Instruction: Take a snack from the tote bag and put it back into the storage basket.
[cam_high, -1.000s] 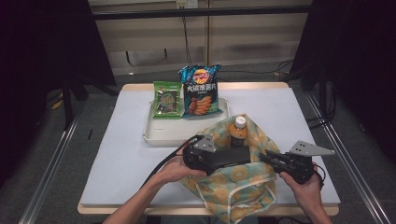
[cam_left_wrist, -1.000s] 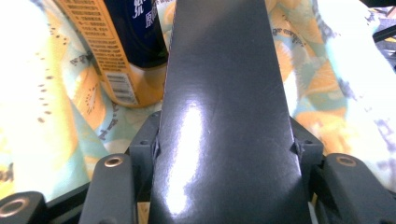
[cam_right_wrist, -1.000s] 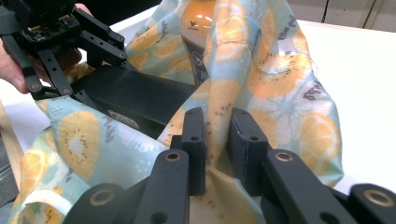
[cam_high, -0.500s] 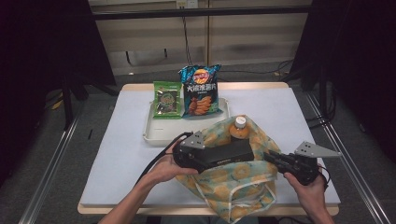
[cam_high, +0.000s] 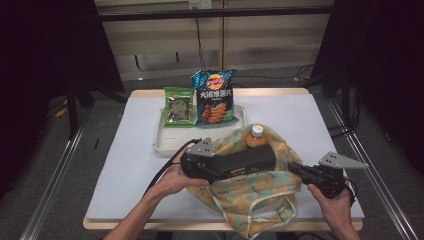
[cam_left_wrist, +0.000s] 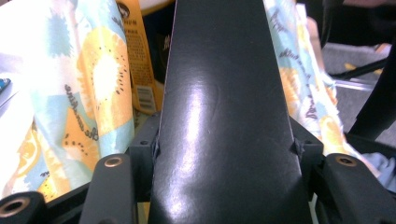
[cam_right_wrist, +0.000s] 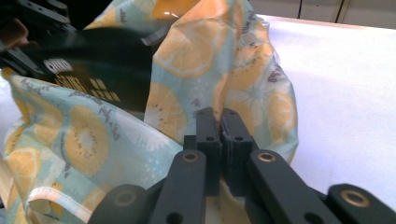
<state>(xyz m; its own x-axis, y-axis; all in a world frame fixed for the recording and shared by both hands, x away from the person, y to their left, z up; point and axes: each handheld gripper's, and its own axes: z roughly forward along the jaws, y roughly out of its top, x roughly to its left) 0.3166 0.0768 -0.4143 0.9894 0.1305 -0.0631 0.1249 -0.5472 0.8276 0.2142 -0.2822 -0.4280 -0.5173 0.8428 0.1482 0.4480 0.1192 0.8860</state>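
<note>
My left fingers (cam_high: 222, 167) clamp one end of a long black box (cam_high: 247, 161), and the box runs out from them toward my right, its long axis lying nearly level across the mouth of the fruit-print cloth bag (cam_high: 252, 197). Its far end pokes over the bag's opening, just beside the orange bottle (cam_high: 256, 136) that already stands inside at the back. In the left gripper view the box (cam_left_wrist: 224, 107) rises straight between my fingers, with the bag's cloth (cam_left_wrist: 74, 93) to either side and the bottle's label (cam_left_wrist: 137, 65) just behind the cloth.

My right fingers (cam_right_wrist: 223, 135) are pinched tight on the bag's rim (cam_right_wrist: 219, 100) at its right edge, pulling that side outward so the mouth stays wide. So the box must, I judge, tip its free end down and slide into the gap between my two hands.

My left hand (cam_high: 177, 175) rests low at the bag's left edge, forearm coming in from the tabletop's (cam_high: 135, 150) near side; my right hand (cam_high: 332, 197) sits lower right, wrist turned inward toward the bag.
</note>
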